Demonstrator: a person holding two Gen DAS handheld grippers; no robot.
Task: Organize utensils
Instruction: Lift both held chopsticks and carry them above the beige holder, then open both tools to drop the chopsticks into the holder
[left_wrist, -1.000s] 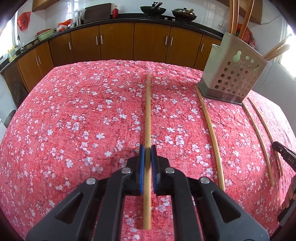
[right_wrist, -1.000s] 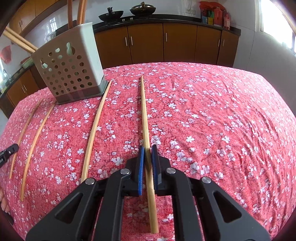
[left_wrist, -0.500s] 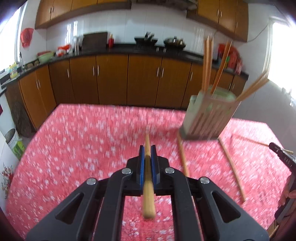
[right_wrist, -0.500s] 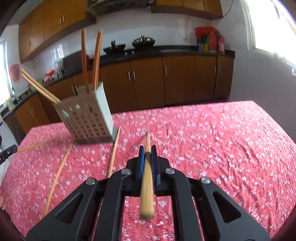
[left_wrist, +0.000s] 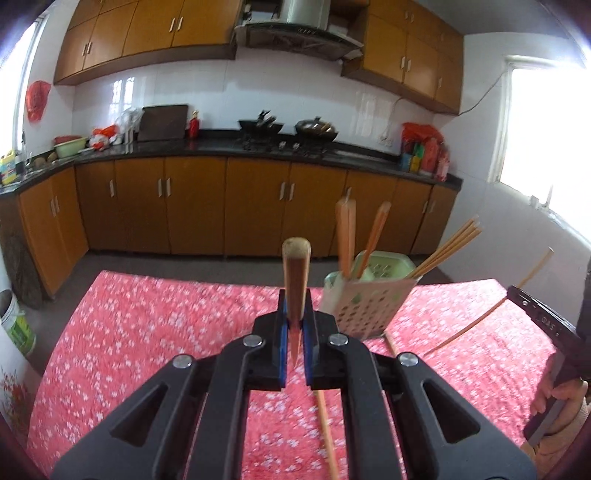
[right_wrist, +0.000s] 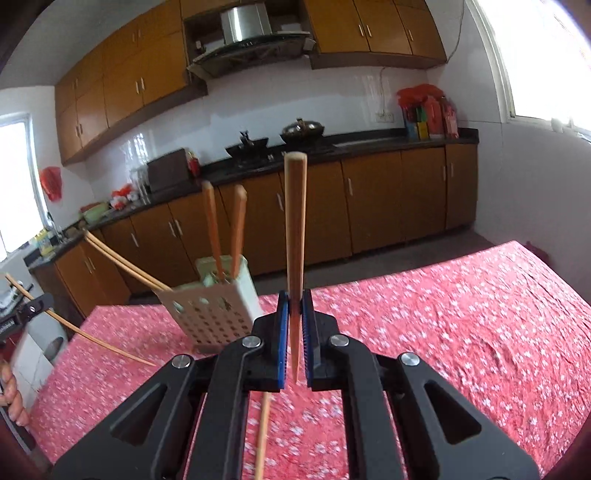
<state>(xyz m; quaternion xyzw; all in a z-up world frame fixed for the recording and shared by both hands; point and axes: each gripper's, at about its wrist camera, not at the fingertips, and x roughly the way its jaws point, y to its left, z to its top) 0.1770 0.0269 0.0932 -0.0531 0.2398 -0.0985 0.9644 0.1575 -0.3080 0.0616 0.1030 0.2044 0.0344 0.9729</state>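
Observation:
My left gripper (left_wrist: 295, 308) is shut on a wooden chopstick (left_wrist: 295, 266), held in the air with its blunt end tilted up and away. My right gripper (right_wrist: 294, 308) is shut on a second chopstick (right_wrist: 294, 229), raised the same way. A pale perforated utensil holder (left_wrist: 365, 306) (right_wrist: 214, 314) stands on the red floral tablecloth (left_wrist: 147, 332) with several chopsticks leaning in it. One loose chopstick (left_wrist: 325, 421) (right_wrist: 263, 432) lies on the cloth between the two grippers. Each view shows the other gripper's chopstick (left_wrist: 491, 314) (right_wrist: 74, 328) slanting in the air.
A hand (left_wrist: 561, 402) holds the right gripper's handle at the left wrist view's right edge. Brown cabinets and a dark counter (left_wrist: 258, 147) with woks run behind the table. The table's far edge (left_wrist: 207, 278) drops to the floor. A white appliance (left_wrist: 14, 369) stands at the left.
Both grippers have lifted their chopsticks off the cloth and risen well above the table. The views have tilted up from the tabletop toward the kitchen wall. The chopsticks' far ends now point upward.

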